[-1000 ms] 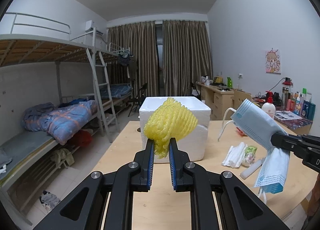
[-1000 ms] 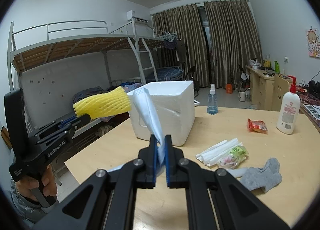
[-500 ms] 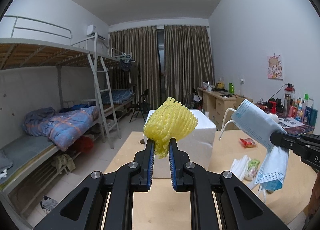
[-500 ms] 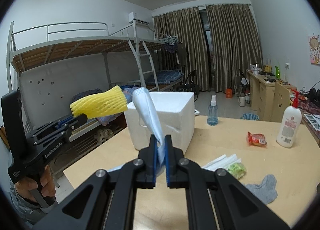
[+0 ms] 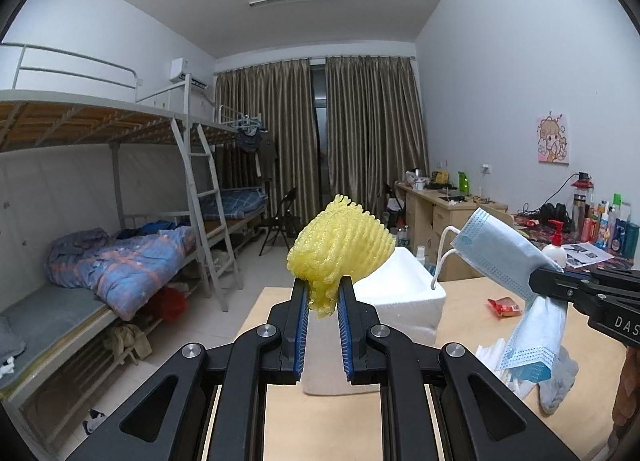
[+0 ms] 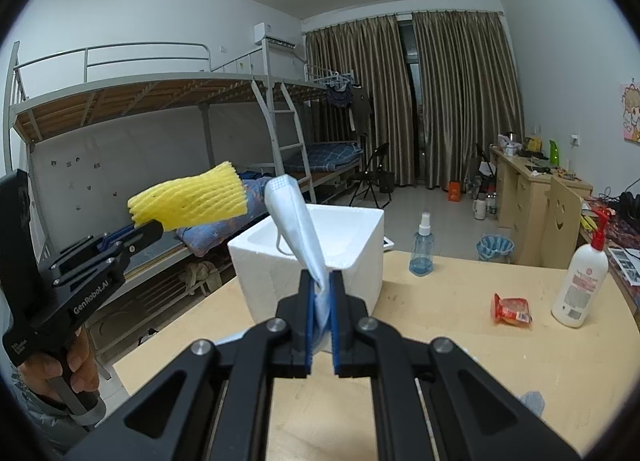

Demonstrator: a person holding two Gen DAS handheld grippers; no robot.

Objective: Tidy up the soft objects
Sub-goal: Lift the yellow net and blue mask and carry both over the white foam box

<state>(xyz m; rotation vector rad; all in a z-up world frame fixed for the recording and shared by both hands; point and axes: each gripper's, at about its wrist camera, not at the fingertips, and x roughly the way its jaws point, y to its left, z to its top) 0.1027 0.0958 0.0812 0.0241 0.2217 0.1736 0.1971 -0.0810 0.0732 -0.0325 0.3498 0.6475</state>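
Yellow foam net (image 5: pixel 340 247): pinched at its lower end in the left claw (image 5: pixel 323 297), held up in the air near the white foam box (image 6: pixel 320 257) on the table (image 6: pixel 460 341). Blue face mask (image 6: pixel 298 233): clamped in the right claw (image 6: pixel 321 303), folded (ear loop dangling), above the open box. Red snack packet (image 6: pixel 512 309), lotion pump bottle (image 6: pixel 580 281), spray bottle (image 6: pixel 421 247): on the table, right of the box.
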